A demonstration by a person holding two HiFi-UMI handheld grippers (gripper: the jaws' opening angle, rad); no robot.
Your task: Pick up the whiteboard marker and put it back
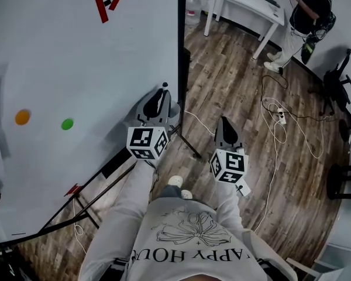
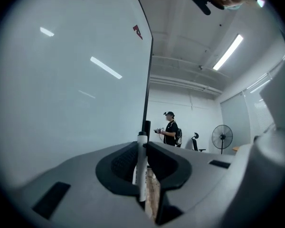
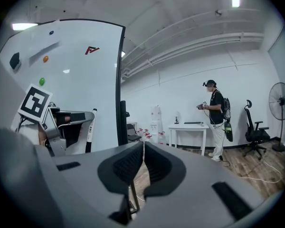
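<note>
The whiteboard marker (image 2: 142,167), white with a dark cap, stands upright between the jaws of my left gripper (image 2: 142,148), which is shut on it. In the head view the left gripper (image 1: 162,95) is raised in front of the right edge of the whiteboard (image 1: 76,69), with the marker's tip (image 1: 164,86) poking past the fingers. In the right gripper view the marker (image 3: 90,129) shows in that gripper, close to the board (image 3: 71,80). My right gripper (image 1: 224,122) hangs lower to the right over the floor. Its jaws (image 3: 143,146) are shut with nothing between them.
An orange magnet (image 1: 22,117) and a green magnet (image 1: 67,123) stick to the board. The board's stand legs (image 1: 187,145) reach onto the wooden floor. Cables (image 1: 281,122) trail across it. A person (image 1: 307,16) stands by a white table (image 1: 245,2); an office chair (image 1: 339,75) is at the right.
</note>
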